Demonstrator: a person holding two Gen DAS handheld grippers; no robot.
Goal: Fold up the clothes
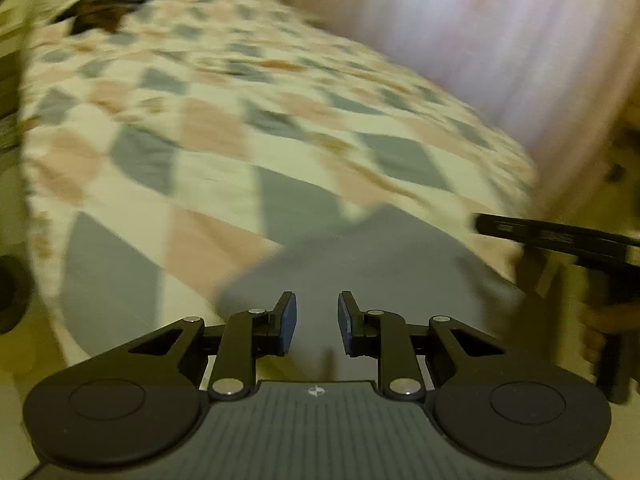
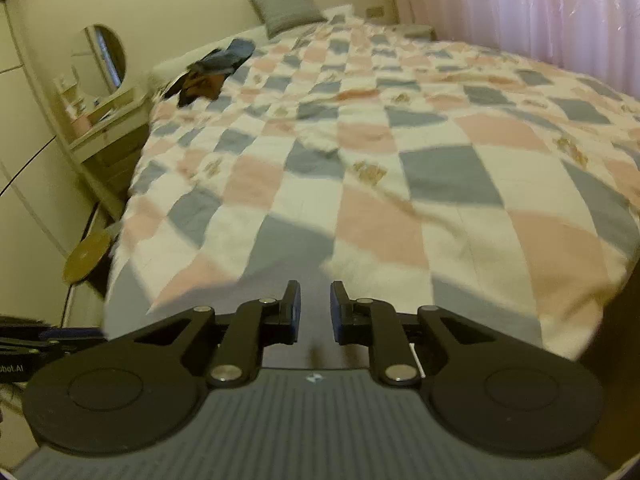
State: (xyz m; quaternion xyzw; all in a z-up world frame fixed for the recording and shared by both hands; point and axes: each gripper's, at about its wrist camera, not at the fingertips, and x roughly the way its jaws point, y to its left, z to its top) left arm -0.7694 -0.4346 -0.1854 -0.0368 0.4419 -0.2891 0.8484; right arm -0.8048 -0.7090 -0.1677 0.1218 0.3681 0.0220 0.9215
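Bedroom scene, seen from the foot of the bed [image 2: 480,240], read left to right. Beside the bed's left edge stood a dressing table [image 2: 108,116] with a round mirror [image 2: 102,56]. On the patchwork quilt [image 2: 360,168], near the bed's far left corner and well apart from both tools, lay the clothes [image 2: 214,70]: a dark, crumpled heap with a blue piece uppermost, not yet spread. A grey pillow [image 2: 286,6] leaned at the head of the bed, and pink curtains [image 2: 540,12] hung along its right side. The left gripper [image 1: 317,322] hovered at the foot of the bed with its fingers parted and nothing between them; that view was blurred. The right gripper [image 2: 315,312] hung likewise over the near edge, fingers apart and empty. The garments looked soft, light and limp, so they would likely sag and bunch when lifted. A hem, collar or shoulder seam seemed the best hold, one edge per gripper; which garment parts were exposed could not be told.
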